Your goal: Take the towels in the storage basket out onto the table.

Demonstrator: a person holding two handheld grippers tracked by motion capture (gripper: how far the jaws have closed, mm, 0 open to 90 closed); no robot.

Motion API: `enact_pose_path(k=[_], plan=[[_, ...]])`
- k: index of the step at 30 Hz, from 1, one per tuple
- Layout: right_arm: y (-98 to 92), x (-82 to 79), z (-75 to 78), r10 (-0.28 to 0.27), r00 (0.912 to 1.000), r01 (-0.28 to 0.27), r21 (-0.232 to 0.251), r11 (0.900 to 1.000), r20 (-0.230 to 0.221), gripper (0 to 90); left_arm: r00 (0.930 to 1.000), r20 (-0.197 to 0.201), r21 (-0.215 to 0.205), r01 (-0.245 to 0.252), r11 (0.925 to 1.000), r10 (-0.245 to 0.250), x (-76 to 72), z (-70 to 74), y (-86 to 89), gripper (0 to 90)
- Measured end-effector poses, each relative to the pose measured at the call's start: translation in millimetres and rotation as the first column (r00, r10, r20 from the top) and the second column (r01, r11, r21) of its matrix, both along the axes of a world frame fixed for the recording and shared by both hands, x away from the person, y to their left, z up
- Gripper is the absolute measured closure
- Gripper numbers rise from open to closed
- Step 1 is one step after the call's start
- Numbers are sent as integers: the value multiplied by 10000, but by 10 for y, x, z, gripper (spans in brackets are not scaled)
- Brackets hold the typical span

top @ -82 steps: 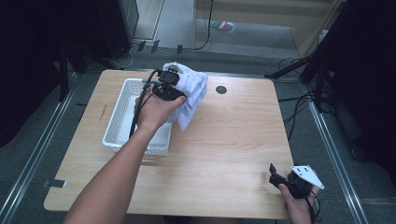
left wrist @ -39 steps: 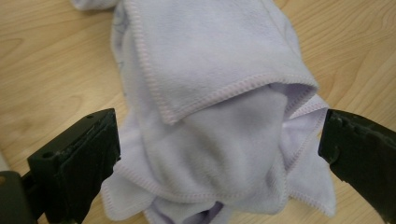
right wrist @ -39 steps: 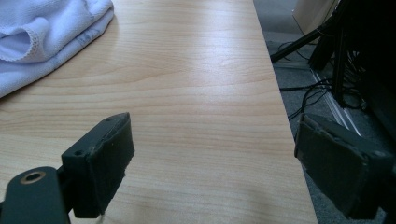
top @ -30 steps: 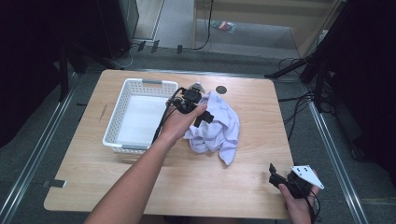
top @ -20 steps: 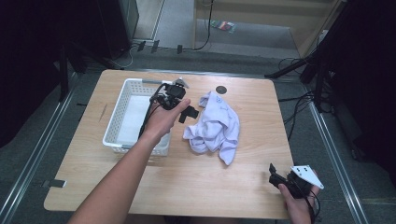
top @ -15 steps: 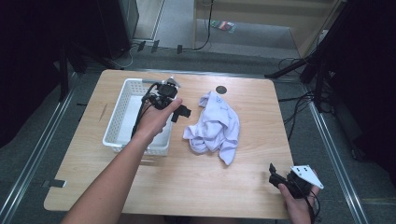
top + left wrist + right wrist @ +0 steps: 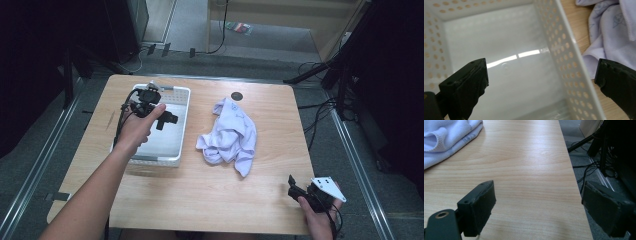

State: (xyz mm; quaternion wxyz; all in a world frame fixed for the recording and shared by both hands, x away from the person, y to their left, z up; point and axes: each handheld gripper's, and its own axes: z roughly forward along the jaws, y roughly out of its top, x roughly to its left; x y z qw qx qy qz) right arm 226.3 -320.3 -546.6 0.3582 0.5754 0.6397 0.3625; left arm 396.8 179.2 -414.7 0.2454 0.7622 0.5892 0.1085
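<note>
Jaws of both the left gripper and right gripper stand apart, empty. Crumpled cloth lies on the tabletop beside the basket: soft, light, limp; best pinched at a raised fold.

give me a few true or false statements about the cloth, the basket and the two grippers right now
1. The white cloth lies crumpled on the table, outside the basket. True.
2. The left gripper holds the cloth. False: its jaws stand wide apart with nothing between them, over the basket.
3. The basket has something in it. False: the left gripper view shows its bare white floor.
4. The right gripper is near the table's front right corner, apart from the cloth. True.
5. The right gripper's jaws are shut. False: the right gripper view shows them wide apart over bare wood.
</note>
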Motion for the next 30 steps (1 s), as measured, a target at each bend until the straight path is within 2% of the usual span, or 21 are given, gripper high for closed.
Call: enact_pose_path(k=[2, 3, 6, 8, 9, 15, 18, 24, 30], plan=[[0, 0, 0, -3, 10000, 3, -5, 10000, 0, 120, 10000, 14, -32, -70, 10000, 70, -9, -5, 50, 0], [0, 1, 0, -14, 10000, 14, -12, 10000, -9, 120, 9998, 21, 5, -174, 9998, 174, -32, -7, 147, 0], [0, 1, 0, -25, 10000, 25, -15, 10000, -12, 120, 9993, 75, 73, -366, 9993, 365, -67, -7, 289, 0], [0, 2, 0, -29, 10000, 29, -9, 10000, -11, 120, 9988, 139, 71, -474, 9988, 473, -80, -10, 335, 0], [1, 2, 0, -41, 10000, 41, -12, 10000, -13, 120, 9980, 197, 53, -607, 9981, 606, -106, -6, 437, 0], [0, 2, 0, -53, 10000, 53, -8, 10000, -23, 120, 9952, 330, -92, -920, 9957, 922, -203, 10, 730, 0], [0, 2, 0, -57, 10000, 57, -8, 10000, -28, 120, 9932, 442, -203, -1065, 9941, 1073, -264, -3, 841, 0], [-1, 2, 0, -68, 10000, 68, -12, 10000, -27, 120, 9913, 594, -150, -1171, 9930, 1178, -378, -51, 1003, 0], [1, 0, 1, -106, 9999, 106, 5, 9999, -27, 121, 9858, 819, -627, -1414, 9880, 1463, -609, -172, 1207, 0]])
